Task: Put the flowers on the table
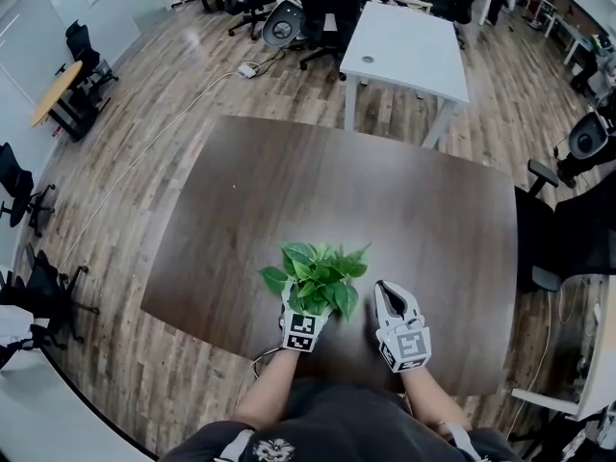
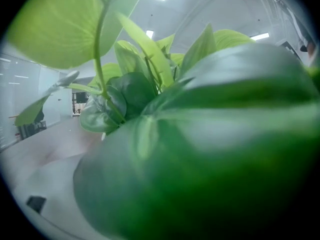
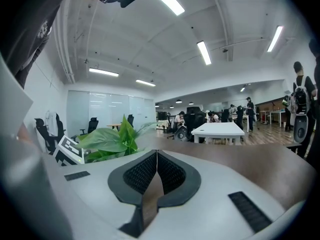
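A leafy green bunch, the flowers (image 1: 318,275), stands over the near part of the dark brown table (image 1: 404,200). It sits at the tip of my left gripper (image 1: 303,314), which looks shut on its stems, though leaves hide the jaws. In the left gripper view the flowers' leaves (image 2: 200,134) fill nearly the whole picture. My right gripper (image 1: 388,293) rests just right of the bunch, shut and holding nothing. In the right gripper view its pads (image 3: 157,159) meet, with the flowers (image 3: 112,140) and the left gripper's marker cube (image 3: 70,151) off to the left.
A white table (image 1: 409,37) stands beyond the far edge, with office chairs (image 1: 289,12) around it. A dark chair (image 1: 568,229) sits at the brown table's right side. A cable (image 1: 173,123) runs across the wooden floor at left. People stand far off (image 3: 302,94).
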Tool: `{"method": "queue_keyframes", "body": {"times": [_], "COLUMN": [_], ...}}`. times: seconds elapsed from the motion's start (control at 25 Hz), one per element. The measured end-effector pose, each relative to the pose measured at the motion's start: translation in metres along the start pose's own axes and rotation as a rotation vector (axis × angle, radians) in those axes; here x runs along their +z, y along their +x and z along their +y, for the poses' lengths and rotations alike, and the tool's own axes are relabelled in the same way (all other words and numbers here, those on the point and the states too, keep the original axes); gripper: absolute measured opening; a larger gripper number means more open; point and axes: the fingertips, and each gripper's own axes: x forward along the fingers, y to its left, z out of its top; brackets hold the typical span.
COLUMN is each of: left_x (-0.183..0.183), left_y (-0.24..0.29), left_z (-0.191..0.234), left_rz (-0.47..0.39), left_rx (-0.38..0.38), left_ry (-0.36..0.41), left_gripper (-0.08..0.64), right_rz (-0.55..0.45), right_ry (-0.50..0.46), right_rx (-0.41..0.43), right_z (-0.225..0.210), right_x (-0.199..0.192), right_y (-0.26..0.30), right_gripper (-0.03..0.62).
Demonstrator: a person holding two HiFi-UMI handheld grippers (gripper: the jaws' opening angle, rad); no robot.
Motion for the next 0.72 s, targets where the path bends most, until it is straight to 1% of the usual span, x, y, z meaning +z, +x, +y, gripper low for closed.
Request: {"method": "queue_keyframes", "body": {"times": [0.08,0.2,0.4,0.56,0.72], "left_x": [0.006,0.003,0.003,-0.003,-0.014], "left_y": [0.0,-0.001,-0.002,-0.007,-0.009], "left_z": [0.002,0.001,0.0,-0.005,-0.006], "left_rz": [0.007,0.018,0.023,0.023,0.031], "left_rx": [-0.002,-0.007,-0.013,-0.039,-0.052], "left_ry": [0.002,0.001,-0.007,-0.04,-0.048], "left_gripper": [0.523,0.523,0.525,0.547,0.559], "right_rz": [-0.005,-0.008,-0.017,-0.021,-0.039], "right_ry": [0.007,0.019,0.006,0.0,0.003], "right_rx": [0.003,0.008,0.015,0.01,0.007], "right_z": [0.002,0.005,0.007,0.007,0.005], "right_x": [0.001,0.0,0.004,0.007,0.011], "right_y": [0.001,-0.001,-0.003,-0.008,-0.01], "right_gripper": [0.023,0.023,0.023,0.023,0.023]}}
